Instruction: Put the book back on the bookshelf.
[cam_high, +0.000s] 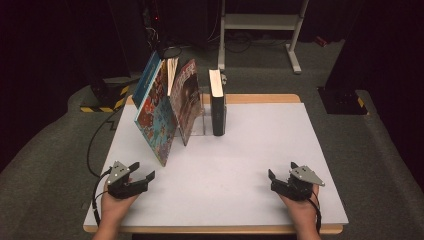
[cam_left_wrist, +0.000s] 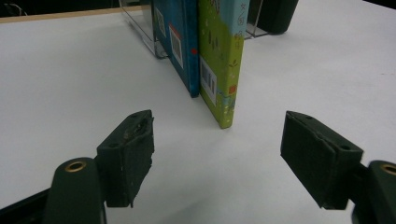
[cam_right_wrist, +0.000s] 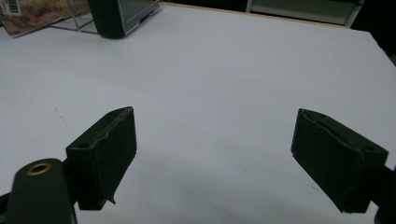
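Book tops (cam_left_wrist: 219, 46) cut off by the left gripper view's upper edge; clear stand (cam_high: 197, 122) at the table's far edge mostly hidden behind leaning books; cover print too small to read.

High view: fixed above the person's edge, looking forward and down; covers the whole white table (cam_high: 240, 165), both hands low in frame, floor beyond. Left gripper view: low over the table top, close, facing the leaning books (cam_left_wrist: 219, 60) and the clear acrylic stand (cam_left_wrist: 142, 28). Right gripper view: also low, aimed across bare table toward the black book (cam_right_wrist: 109, 18) at the far edge. Shared by all three: table surface and the book row.
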